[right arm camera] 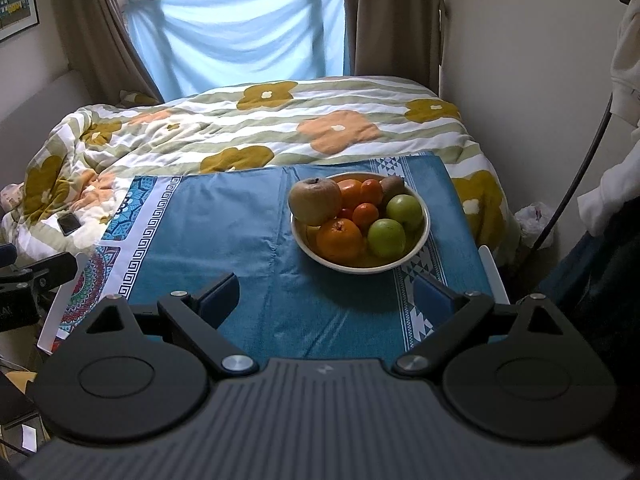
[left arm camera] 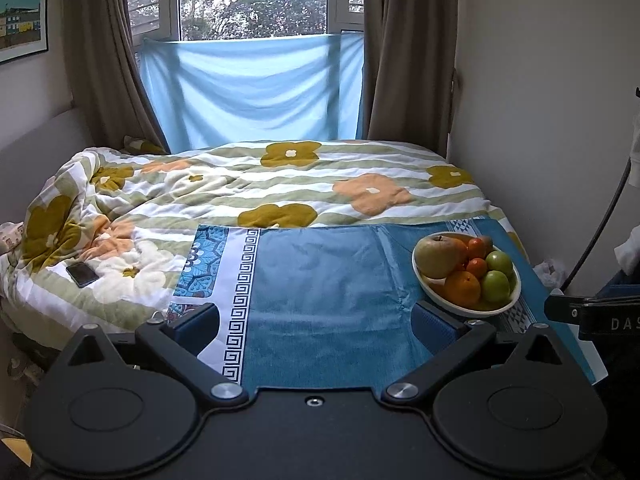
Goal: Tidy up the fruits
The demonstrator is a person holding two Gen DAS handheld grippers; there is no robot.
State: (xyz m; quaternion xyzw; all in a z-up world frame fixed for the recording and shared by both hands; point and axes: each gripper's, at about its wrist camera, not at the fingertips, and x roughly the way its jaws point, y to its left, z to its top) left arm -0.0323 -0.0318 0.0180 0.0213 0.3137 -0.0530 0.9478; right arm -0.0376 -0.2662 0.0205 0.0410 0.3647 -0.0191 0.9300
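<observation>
A white bowl (right arm camera: pixel 414 246) of fruit stands on a small table with a blue cloth (right arm camera: pixel 224 216). It holds a large pale apple (right arm camera: pixel 315 200), oranges (right arm camera: pixel 339 239), small mandarins (right arm camera: pixel 365 214), two green fruits (right arm camera: pixel 387 235) and a kiwi (right arm camera: pixel 392 185). My right gripper (right arm camera: pixel 326 294) is open and empty, just short of the bowl. My left gripper (left arm camera: pixel 316 322) is open and empty over the cloth (left arm camera: pixel 320 272), with the bowl (left arm camera: pixel 440 300) to its right and the apple (left arm camera: pixel 436 257) on the bowl's left side.
A bed with a flowered duvet (left arm camera: pixel 280 184) lies behind the table. A phone (left arm camera: pixel 82 274) rests on the duvet at left. A wall stands at right, with hanging clothes (right arm camera: pixel 628 52) and a plastic bag (right arm camera: pixel 534 218) on the floor.
</observation>
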